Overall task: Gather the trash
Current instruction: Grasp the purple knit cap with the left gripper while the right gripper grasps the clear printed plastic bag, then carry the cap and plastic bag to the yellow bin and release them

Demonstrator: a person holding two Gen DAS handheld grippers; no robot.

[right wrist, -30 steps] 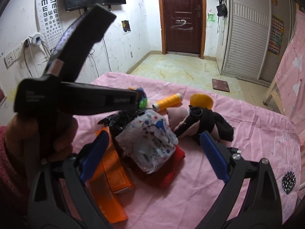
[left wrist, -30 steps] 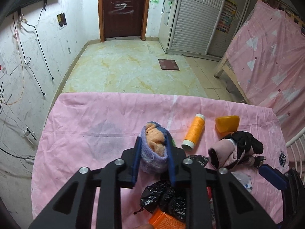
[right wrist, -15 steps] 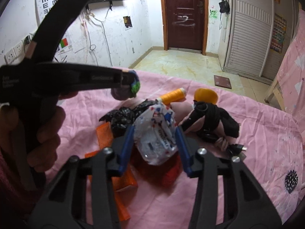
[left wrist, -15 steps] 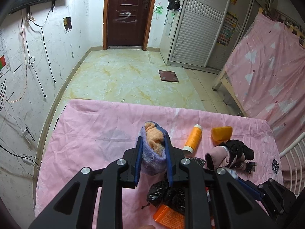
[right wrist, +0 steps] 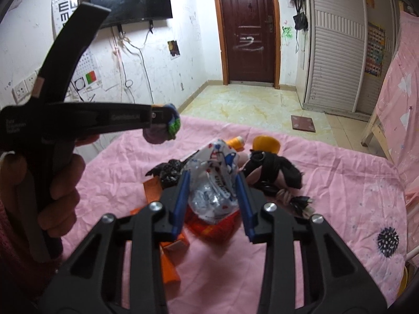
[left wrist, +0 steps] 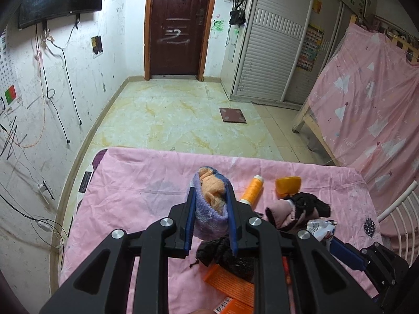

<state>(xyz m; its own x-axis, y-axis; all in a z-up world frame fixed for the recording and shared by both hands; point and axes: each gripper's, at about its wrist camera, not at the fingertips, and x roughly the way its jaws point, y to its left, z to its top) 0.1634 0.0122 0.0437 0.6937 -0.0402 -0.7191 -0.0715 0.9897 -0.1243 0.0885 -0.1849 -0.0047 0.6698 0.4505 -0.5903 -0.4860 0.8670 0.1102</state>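
My left gripper (left wrist: 210, 196) is shut on a purple sock with orange stuffing (left wrist: 209, 204) and holds it above the pink cloth; it also shows in the right wrist view (right wrist: 163, 129). My right gripper (right wrist: 212, 183) is shut on a clear printed plastic wrapper (right wrist: 216, 183), lifted off the pile. Under it lie a red wrapper (right wrist: 217, 229), orange cartons (right wrist: 170, 251) and a crumpled black bag (right wrist: 170, 172). The wrapper shows at the right of the left wrist view (left wrist: 320, 230).
An orange thread spool (left wrist: 252, 189), an orange cap (left wrist: 288, 184), a pink and black fabric bundle (left wrist: 296, 209) and a black plug cable (right wrist: 301, 201) lie on the pink cloth (left wrist: 136, 183). A white rail (left wrist: 398, 209) stands at right.
My right gripper closed on the plastic wrapper and lifted it from the pile. My left gripper rose higher with the sock.
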